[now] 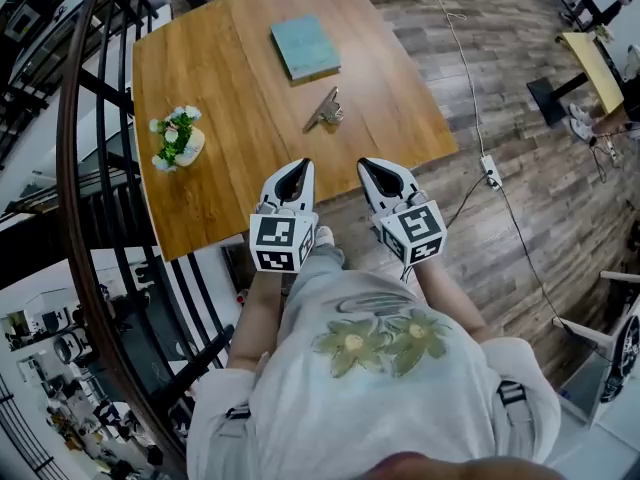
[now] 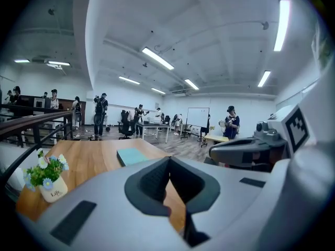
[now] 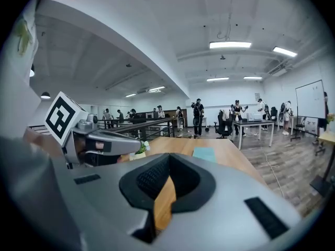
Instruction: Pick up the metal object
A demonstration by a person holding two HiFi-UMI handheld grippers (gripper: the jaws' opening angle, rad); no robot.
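Observation:
The metal object [image 1: 325, 109], a small grey clip-like piece, lies on the wooden table [image 1: 240, 88] just below a teal book [image 1: 305, 47]. Side by side over the table's near edge, my left gripper [image 1: 299, 166] and right gripper [image 1: 366, 164] both point at the table, a short way short of the metal object. The jaws of each are shut with nothing between them. In the left gripper view the left gripper [image 2: 170, 161] has its tips together, and the right gripper [image 3: 168, 170] looks the same in its own view. The gripper bodies hide the metal object in both gripper views.
A small pot of flowers [image 1: 177, 138] stands near the table's left edge. A black railing [image 1: 90, 198] runs along the left, with a drop beyond it. A cable and power strip [image 1: 490, 171] lie on the wood floor to the right. People stand by desks far across the room.

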